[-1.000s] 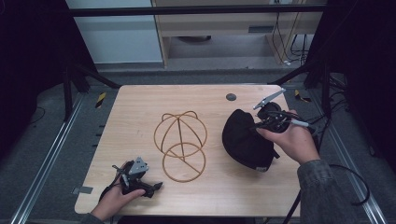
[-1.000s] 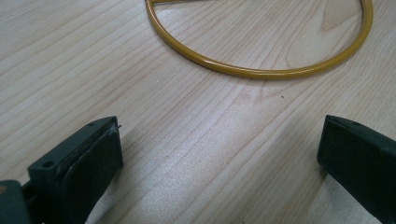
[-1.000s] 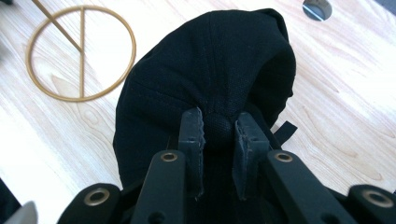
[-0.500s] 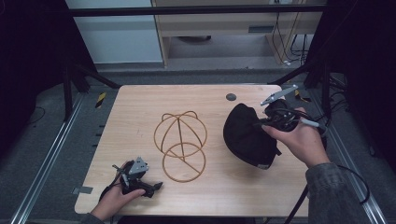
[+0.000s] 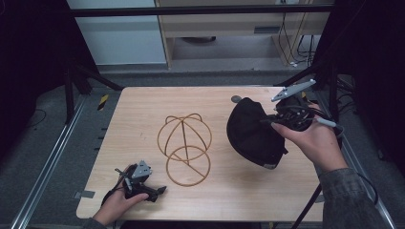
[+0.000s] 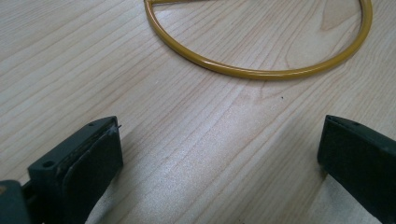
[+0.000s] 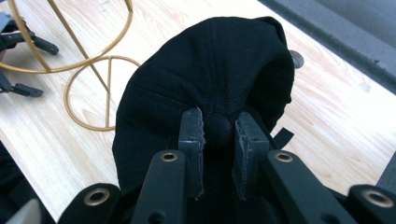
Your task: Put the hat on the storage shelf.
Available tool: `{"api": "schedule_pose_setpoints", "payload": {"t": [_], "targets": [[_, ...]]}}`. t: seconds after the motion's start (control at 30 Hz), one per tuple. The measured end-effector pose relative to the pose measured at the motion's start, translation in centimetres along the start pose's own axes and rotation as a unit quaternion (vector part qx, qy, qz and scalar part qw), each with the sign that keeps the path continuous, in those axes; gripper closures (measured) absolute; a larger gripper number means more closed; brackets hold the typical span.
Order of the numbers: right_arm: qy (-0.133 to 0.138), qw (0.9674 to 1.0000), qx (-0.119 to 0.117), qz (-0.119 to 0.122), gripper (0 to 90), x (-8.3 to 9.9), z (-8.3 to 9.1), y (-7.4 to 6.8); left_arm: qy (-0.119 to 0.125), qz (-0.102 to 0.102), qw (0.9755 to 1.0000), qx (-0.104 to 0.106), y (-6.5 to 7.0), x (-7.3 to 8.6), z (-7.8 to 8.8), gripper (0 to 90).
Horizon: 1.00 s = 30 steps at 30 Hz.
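A black cap point(image 5: 250, 131) hangs lifted off the wooden table point(image 5: 143, 114) at the right, pinched at its crown by my right gripper point(image 5: 273, 121), which is shut on the fabric point(image 7: 219, 126). In the right gripper view the cap point(image 7: 210, 74) bulges out beyond the two pads. A gold wire hat stand point(image 5: 184, 148) stands at the table's middle, left of the cap. My left gripper point(image 5: 160, 191) rests open at the table's near left edge, nothing between its jaws; the stand's base ring point(image 6: 261, 70) lies just ahead of it.
A small dark round disc point(image 5: 236, 99) lies on the table behind the cap. Black frame struts point(image 5: 315, 71) rise at the far right and far left corners. A metal rail point(image 5: 52, 157) runs along the table's left side.
My right gripper has risen with the cap, lifting it off the table and slightly away to the right. The left gripper has stayed where it was.
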State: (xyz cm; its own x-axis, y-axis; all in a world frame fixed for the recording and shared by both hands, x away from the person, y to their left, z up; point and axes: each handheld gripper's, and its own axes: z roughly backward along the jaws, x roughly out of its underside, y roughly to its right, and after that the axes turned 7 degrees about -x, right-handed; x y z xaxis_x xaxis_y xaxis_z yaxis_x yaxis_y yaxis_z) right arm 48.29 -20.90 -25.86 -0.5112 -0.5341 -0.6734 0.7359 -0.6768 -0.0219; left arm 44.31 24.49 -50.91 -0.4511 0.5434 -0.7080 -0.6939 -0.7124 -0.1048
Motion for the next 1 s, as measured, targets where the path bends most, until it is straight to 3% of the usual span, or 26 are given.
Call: {"api": "schedule_pose_setpoints", "payload": {"t": [0.3, 1.0], "targets": [[0.006, 1.0, 0.003, 0.006, 75.9, 0.0, 0.9, -0.7, 0.0, 0.0, 1.0, 0.0, 0.0, 0.0, 0.0, 0.0], [0.06, 0.998, 0.003, 0.02, 76.0, -1.7, 3.7, -2.3, 0.0, 0.0, 1.0, 0.0, 0.0, 0.0, 0.0, 0.0]]}}
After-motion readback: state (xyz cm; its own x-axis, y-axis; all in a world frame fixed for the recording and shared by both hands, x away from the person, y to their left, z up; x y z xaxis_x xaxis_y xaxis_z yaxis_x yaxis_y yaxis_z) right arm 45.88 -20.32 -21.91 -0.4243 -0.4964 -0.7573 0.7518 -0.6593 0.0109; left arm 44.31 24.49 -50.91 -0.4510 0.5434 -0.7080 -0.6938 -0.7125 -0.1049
